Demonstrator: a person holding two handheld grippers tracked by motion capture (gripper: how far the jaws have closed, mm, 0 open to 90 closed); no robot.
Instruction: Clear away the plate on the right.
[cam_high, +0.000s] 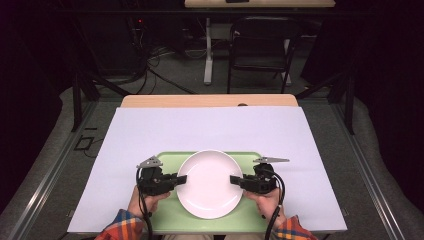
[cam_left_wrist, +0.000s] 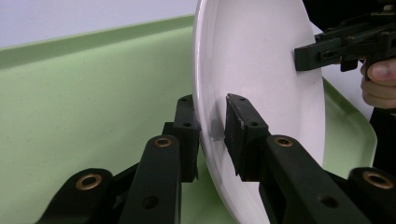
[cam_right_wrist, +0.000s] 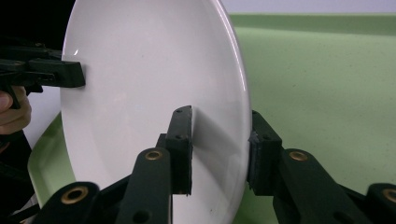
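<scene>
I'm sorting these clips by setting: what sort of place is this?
Likely a lab or recording studio, not a kitchen: dark drapes around the wooden table, loose cables on the grey floor, and a black folding chair behind. A round white plate sits on a green tray.

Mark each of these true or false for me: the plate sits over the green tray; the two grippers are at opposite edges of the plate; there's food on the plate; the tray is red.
1. The white plate sits over the green tray. True.
2. The left gripper and right gripper are at opposite edges of the plate. True; each has the rim between its jaws.
3. There is food on the plate. False; it is bare.
4. The tray is red. False; it is light green.
</scene>
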